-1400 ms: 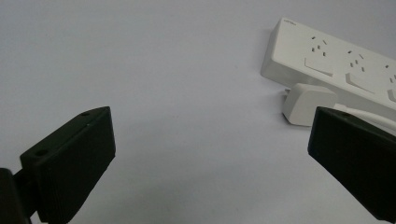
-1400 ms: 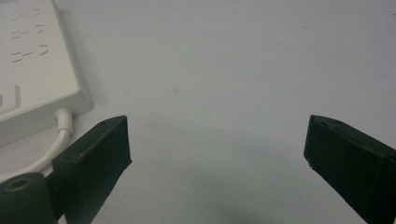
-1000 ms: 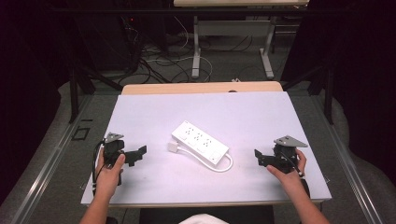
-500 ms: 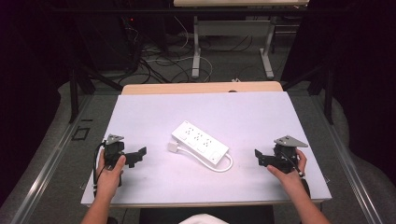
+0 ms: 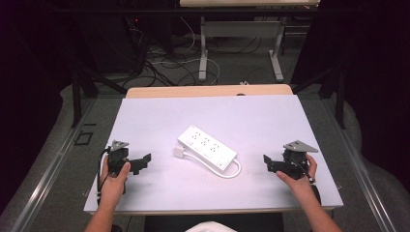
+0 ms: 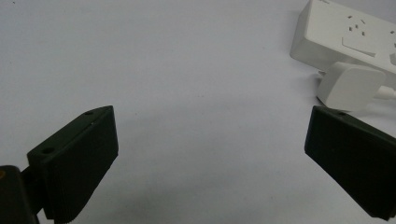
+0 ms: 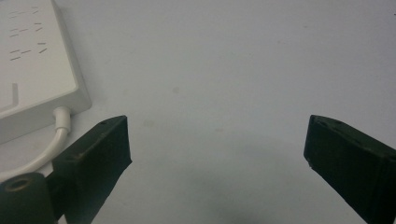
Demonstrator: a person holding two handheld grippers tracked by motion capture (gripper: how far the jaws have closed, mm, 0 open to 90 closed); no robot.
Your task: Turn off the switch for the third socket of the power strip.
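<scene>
A white power strip (image 5: 208, 148) lies slantwise in the middle of the white table (image 5: 261, 121), its short cable (image 5: 232, 171) looping at the near right end and its white plug (image 5: 180, 152) lying beside the left end. My left gripper (image 5: 143, 161) rests near the table's front left, open, jaws pointing right toward the plug (image 6: 351, 85) and strip (image 6: 355, 32). My right gripper (image 5: 267, 163) rests at the front right, open, pointing left; the strip's corner (image 7: 32, 70) and cable (image 7: 49, 149) show beside its left jaw. Nothing lies between either pair of jaws.
A wooden table edge (image 5: 208, 90) shows behind the white top. Beyond it stand desk legs (image 5: 203, 48) and loose floor cables (image 5: 164, 63). Metal rails (image 5: 48, 169) run along both sides of the table.
</scene>
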